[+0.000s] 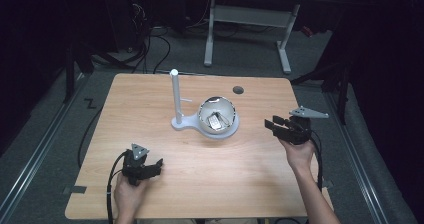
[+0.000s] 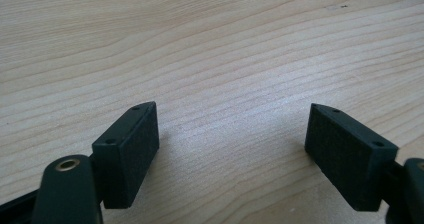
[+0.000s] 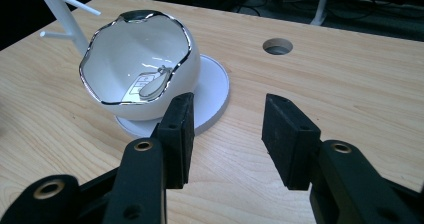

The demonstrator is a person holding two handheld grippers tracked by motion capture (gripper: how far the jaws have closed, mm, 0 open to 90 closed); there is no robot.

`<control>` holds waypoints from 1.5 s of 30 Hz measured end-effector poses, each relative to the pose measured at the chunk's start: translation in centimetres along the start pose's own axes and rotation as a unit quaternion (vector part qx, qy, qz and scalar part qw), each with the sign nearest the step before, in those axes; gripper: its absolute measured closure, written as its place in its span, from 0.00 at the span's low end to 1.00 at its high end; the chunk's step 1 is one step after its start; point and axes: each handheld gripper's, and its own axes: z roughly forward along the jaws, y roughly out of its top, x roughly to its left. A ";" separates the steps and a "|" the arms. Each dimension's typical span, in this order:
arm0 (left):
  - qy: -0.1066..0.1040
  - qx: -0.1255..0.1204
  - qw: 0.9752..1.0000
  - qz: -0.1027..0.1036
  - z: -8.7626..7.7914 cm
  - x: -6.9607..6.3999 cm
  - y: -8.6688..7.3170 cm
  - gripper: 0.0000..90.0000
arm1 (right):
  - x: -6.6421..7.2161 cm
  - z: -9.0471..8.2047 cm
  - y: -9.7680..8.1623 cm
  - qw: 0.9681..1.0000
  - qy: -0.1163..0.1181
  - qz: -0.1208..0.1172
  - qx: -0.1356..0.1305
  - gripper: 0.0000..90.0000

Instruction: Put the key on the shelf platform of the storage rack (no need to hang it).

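A white bowl (image 1: 216, 115) with a wavy silver rim sits on the round plate of a white stand (image 1: 176, 100) at the table's middle. Inside the bowl lies a small silver item (image 3: 150, 84), like a watch or pendant. My right gripper (image 1: 276, 125) hovers open to the right of the bowl, jaws pointing at it; in the right gripper view (image 3: 227, 134) the bowl (image 3: 137, 66) is just ahead to the left. My left gripper (image 1: 157, 166) rests open near the table's front left, with bare wood between its jaws (image 2: 232, 144).
A wooden table (image 1: 150, 134) with a round cable hole (image 1: 238, 90) at the back right. The stand's upright post carries short side pegs (image 3: 75, 4). Beyond the table are a desk frame (image 1: 247, 19) and cables on the floor.
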 end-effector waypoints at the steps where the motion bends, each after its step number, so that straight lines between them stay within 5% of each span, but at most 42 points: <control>1: 0.000 0.000 1.000 0.000 0.0 0.0 0.0 0.24 | -0.1 -0.1 -0.1 1.000 -0.001 0.002 0.000 0.63; 23: 0.000 0.000 1.000 0.000 0.0 0.0 0.0 0.24 | -0.4 -3.0 -2.7 1.000 -0.004 0.011 -0.010 0.63; 45: 0.001 0.000 1.000 0.001 0.0 0.0 0.0 0.24 | 0.2 -4.0 -5.9 1.000 0.004 0.018 -0.004 0.63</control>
